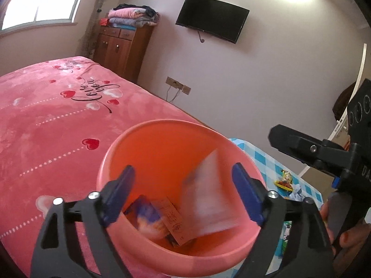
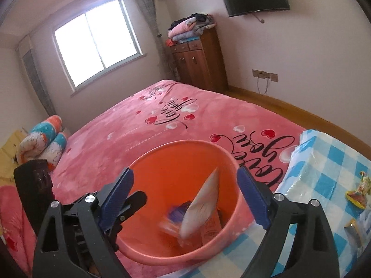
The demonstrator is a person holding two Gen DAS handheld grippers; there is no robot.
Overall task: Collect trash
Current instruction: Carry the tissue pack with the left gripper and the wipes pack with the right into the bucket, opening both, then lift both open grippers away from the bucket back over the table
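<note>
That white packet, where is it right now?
The white packet is inside the pink bin, tilted against its right side above the other wrappers, in front of both open grippers.

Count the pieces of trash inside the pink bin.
3 visible in the pink bin: a blurred white packet falling at right, a purple wrapper at the bottom left, and an orange printed packet between them. More may lie underneath.

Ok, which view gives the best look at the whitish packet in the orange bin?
The right wrist view: the whitish packet has clear edges, standing on end inside the orange bin. In the left wrist view it is a motion-blurred pale patch beside the right finger of the left gripper.
</note>
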